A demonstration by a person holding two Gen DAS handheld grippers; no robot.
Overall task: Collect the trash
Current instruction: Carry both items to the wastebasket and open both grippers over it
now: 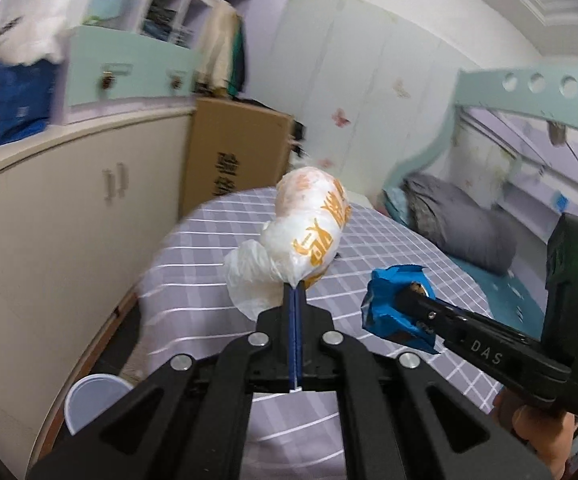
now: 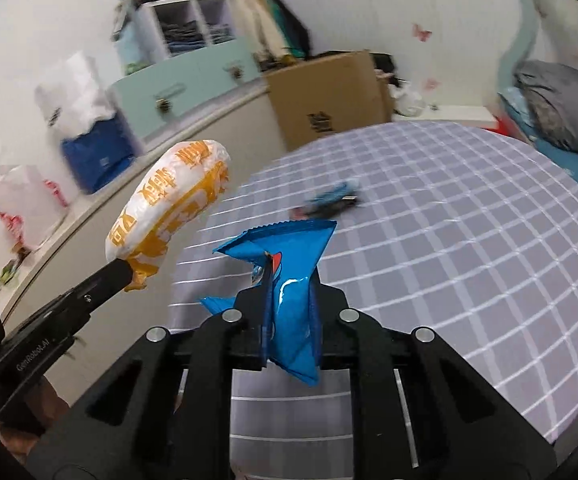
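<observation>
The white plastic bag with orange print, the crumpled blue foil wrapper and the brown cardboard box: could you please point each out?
White plastic bag with orange print (image 1: 309, 224), left wrist view, printed bulge.
Crumpled blue foil wrapper (image 2: 293, 320), right wrist view, glossy middle.
Brown cardboard box (image 1: 237, 152), left wrist view, front face.

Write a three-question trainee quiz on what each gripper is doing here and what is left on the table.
1. True or false: the left gripper is shut on the white and orange bag.
2. The right gripper holds: A) a cup B) the blue wrapper C) nothing.
3. What trash remains on the checked tablecloth?

Key: 1 true. 2 B. 3 a blurred blue and dark wrapper.
</observation>
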